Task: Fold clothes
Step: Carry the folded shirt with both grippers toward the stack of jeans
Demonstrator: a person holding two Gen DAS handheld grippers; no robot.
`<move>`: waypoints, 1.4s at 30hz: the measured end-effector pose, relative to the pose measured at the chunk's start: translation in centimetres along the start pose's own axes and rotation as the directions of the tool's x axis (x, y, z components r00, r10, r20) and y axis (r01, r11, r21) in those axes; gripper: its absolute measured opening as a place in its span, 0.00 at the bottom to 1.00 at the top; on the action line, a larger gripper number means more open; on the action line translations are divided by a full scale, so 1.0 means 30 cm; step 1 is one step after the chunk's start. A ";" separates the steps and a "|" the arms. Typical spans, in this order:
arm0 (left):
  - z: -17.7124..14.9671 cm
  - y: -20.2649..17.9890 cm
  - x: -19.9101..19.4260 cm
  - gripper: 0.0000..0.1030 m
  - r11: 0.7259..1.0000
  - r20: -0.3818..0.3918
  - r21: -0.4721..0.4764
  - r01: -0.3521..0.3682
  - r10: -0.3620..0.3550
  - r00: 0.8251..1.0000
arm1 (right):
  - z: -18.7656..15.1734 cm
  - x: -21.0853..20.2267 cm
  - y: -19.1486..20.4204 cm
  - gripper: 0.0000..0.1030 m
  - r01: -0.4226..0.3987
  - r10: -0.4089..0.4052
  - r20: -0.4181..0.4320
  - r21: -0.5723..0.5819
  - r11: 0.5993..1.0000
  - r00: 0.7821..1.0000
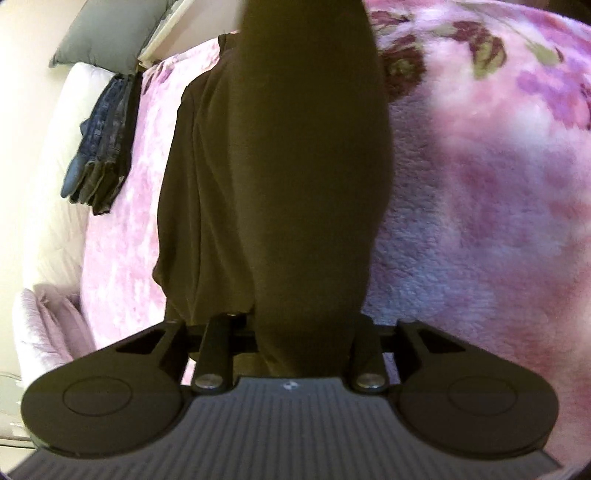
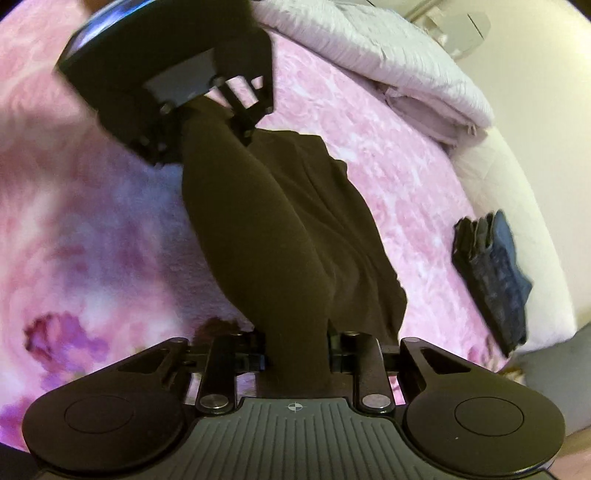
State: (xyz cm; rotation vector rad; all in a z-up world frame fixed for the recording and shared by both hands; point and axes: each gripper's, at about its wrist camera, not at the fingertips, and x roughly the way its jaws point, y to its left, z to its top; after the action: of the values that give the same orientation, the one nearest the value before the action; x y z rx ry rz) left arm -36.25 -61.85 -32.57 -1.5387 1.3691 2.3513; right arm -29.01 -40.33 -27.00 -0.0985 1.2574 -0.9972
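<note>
Along the left edge of the bed, in the left wrist view, a folded stack of dark denim [image 1: 99,147] lies where the pink floral blanket [image 1: 480,221] gives way to the white mattress edge [image 1: 55,184], with a grey pillow [image 1: 107,33] beyond it toward the far corner. Moving right, the dark brown garment [image 1: 280,184] runs straight away from the left gripper [image 1: 295,332], its long axis in line with the fingers; the jaws are clamped on one end of it, the cloth bunched between them. The lifted part is pulled into a thick band, while a looser part hangs or lies to its left, over the blanket. In the right wrist view the same garment [image 2: 280,240] stretches from the right gripper [image 2: 297,350], whose jaws are likewise clenched on the cloth, up to the other gripper [image 2: 192,122] at the far end. So the garment is held at both ends, spanning between the two hands above the middle of the bed, neither hand nearer than the other. Any fold, I judge, turns on bringing one held end toward the other along that axis. A folded pale quilt [image 2: 406,74] lies at the bed's far right corner.
</note>
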 end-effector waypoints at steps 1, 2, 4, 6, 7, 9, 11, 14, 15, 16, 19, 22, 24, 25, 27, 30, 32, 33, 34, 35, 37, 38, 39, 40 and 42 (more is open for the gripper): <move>-0.002 0.007 -0.002 0.18 1.000 0.003 -0.009 0.007 -0.007 1.000 | -0.011 -0.002 0.028 0.28 0.009 -0.009 -0.005 -0.015 1.000 1.000; -0.005 0.014 -0.004 0.17 1.000 0.007 -0.018 0.014 -0.014 1.000 | -0.017 0.005 0.048 0.34 0.019 -0.020 -0.011 -0.033 0.999 1.000; -0.009 0.025 -0.009 0.17 0.999 0.012 -0.035 0.027 -0.027 1.000 | -0.028 0.016 0.097 0.45 0.054 -0.056 -0.022 -0.066 0.996 0.998; -0.005 0.027 -0.003 0.17 0.999 0.009 -0.032 0.036 -0.036 0.999 | -0.035 0.036 0.138 0.57 0.080 -0.084 -0.036 -0.083 0.993 0.996; -0.003 0.027 0.000 0.17 0.999 0.007 -0.031 0.041 -0.040 0.999 | -0.037 0.056 0.148 0.58 0.084 -0.089 -0.051 -0.091 0.992 0.995; 0.000 0.029 0.006 0.18 0.998 0.005 -0.028 0.049 -0.049 0.999 | -0.040 0.098 0.163 0.59 0.084 -0.093 -0.081 -0.109 0.991 0.992; 0.003 0.030 0.012 0.21 0.998 0.002 -0.026 0.058 -0.058 0.998 | -0.038 0.124 0.148 0.59 0.052 -0.062 -0.094 -0.105 0.993 0.994; 0.008 0.032 0.021 0.27 0.997 -0.003 -0.022 0.071 -0.071 0.997 | -0.033 0.121 0.087 0.39 -0.013 0.009 -0.101 -0.040 0.999 0.995; 0.010 0.032 0.024 0.28 0.997 -0.004 -0.020 0.075 -0.076 0.997 | -0.036 0.112 0.078 0.31 -0.021 0.017 -0.096 -0.041 0.999 0.995; 0.011 0.025 0.026 0.28 0.997 -0.003 0.005 0.071 -0.071 0.997 | -0.038 0.103 0.070 0.29 -0.027 0.024 -0.092 -0.040 0.999 0.995; 0.008 -0.011 0.027 0.24 0.990 0.008 0.132 0.057 -0.058 0.998 | -0.035 0.079 0.042 0.24 -0.040 0.037 -0.082 -0.034 0.999 0.996; 0.021 -0.008 0.032 0.25 0.978 -0.009 0.193 0.076 -0.076 0.997 | -0.025 0.060 0.029 0.22 -0.052 0.050 -0.078 -0.031 0.998 0.996; 0.024 0.008 0.027 0.20 0.980 -0.010 0.180 0.084 -0.083 0.996 | -0.020 0.052 0.020 0.22 -0.053 0.049 -0.077 -0.042 0.998 0.996; 0.023 0.016 0.022 0.16 0.982 -0.009 0.171 0.082 -0.082 0.997 | -0.016 0.044 0.012 0.22 -0.053 0.049 -0.074 -0.048 0.997 0.996; 0.024 0.041 -0.004 0.14 0.986 -0.004 0.150 0.072 -0.072 0.997 | -0.010 0.023 0.003 0.21 -0.048 0.044 -0.070 -0.056 0.997 0.997; 0.032 0.098 -0.060 0.13 0.992 0.006 0.112 0.053 -0.054 0.998 | 0.012 -0.022 -0.043 0.20 -0.029 0.026 -0.064 -0.054 0.998 0.998; 0.041 0.142 -0.110 0.12 0.995 0.012 0.090 0.034 -0.035 0.999 | 0.032 -0.064 -0.084 0.20 -0.015 0.012 -0.056 -0.057 0.998 0.998; 0.047 0.165 -0.139 0.12 0.997 0.014 0.079 0.022 -0.023 1.000 | 0.042 -0.086 -0.104 0.20 -0.009 0.006 -0.052 -0.058 0.998 0.999; 0.053 0.187 -0.167 0.12 0.998 0.014 0.069 0.013 -0.014 1.000 | 0.055 -0.111 -0.125 0.20 -0.002 -0.001 -0.046 -0.064 0.998 0.999; 0.058 0.208 -0.196 0.12 0.998 0.014 0.059 0.004 -0.005 1.000 | 0.068 -0.137 -0.145 0.20 0.004 -0.007 -0.040 -0.071 0.997 0.999; 0.068 0.249 -0.259 0.12 0.999 0.014 0.041 -0.014 0.013 1.000 | 0.093 -0.191 -0.188 0.20 0.016 -0.018 -0.026 -0.078 0.997 0.999; 0.072 0.269 -0.291 0.12 0.999 0.013 0.032 -0.023 0.022 1.000 | 0.106 -0.213 -0.212 0.20 0.021 -0.023 -0.020 -0.081 0.996 1.000; 0.074 0.282 -0.324 0.12 0.999 0.010 0.028 -0.030 0.029 1.000 | 0.119 -0.243 -0.226 0.19 0.024 -0.025 -0.012 -0.084 0.996 1.000; 0.075 0.296 -0.357 0.12 0.999 0.007 0.023 -0.036 0.036 0.999 | 0.132 -0.273 -0.239 0.19 0.027 -0.027 -0.004 -0.086 0.996 1.000; 0.078 0.322 -0.422 0.12 0.999 0.000 0.014 -0.050 0.050 0.999 | 0.156 -0.334 -0.255 0.19 0.030 -0.029 0.007 -0.091 0.995 1.000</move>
State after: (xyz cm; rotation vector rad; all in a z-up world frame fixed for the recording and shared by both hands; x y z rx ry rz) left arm -35.72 -60.93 -16.50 -1.5185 1.4378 2.3644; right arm -29.21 -40.27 -13.54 -0.1908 1.2995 -0.9644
